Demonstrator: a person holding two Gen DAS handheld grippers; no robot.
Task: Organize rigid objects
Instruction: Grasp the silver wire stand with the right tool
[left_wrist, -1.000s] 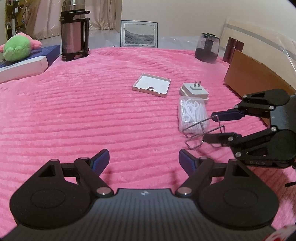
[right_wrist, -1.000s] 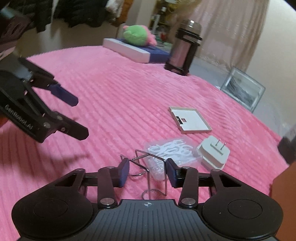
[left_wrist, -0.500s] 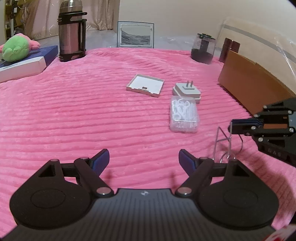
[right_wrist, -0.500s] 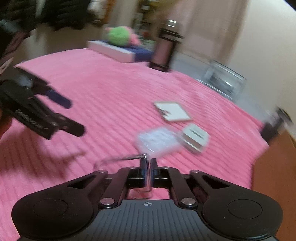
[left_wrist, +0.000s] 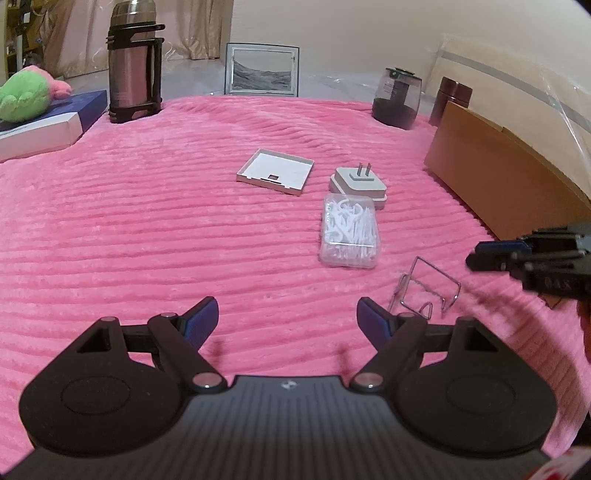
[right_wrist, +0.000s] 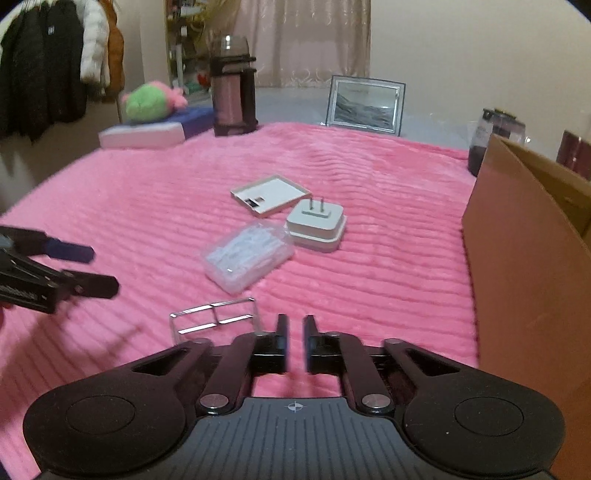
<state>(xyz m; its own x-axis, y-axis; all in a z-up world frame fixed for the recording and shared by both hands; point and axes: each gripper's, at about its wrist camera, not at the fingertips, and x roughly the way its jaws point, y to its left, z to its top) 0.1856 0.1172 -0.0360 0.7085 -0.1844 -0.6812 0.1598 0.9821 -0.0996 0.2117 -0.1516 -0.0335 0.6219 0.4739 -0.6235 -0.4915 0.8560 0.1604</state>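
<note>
A bent wire stand (left_wrist: 439, 271) (right_wrist: 221, 303) lies on the pink blanket (left_wrist: 147, 229), free of both grippers. My right gripper (right_wrist: 294, 325) (left_wrist: 476, 254) hovers just to its right; its jaws are opening, a narrow gap shows and nothing is between them. Low over bare blanket, my left gripper (left_wrist: 284, 314) (right_wrist: 99, 271) is open and holds nothing. Beyond the stand lie a clear box of floss picks (left_wrist: 349, 230) (right_wrist: 247, 254), a white plug adapter (left_wrist: 358, 184) (right_wrist: 317, 225) and a shallow white tray (left_wrist: 275, 171) (right_wrist: 271, 194).
An open cardboard box (left_wrist: 498, 177) (right_wrist: 528, 258) stands along the right edge. At the back are a steel flask (left_wrist: 133, 66), a framed picture (left_wrist: 262, 70), a dark jar (left_wrist: 397, 98) and a green plush toy (left_wrist: 22, 96) on a flat box.
The right gripper carried the wire stand rightward from beside the floss box, rolled, and let go; the stand now lies on the blanket. The left gripper stayed put.
</note>
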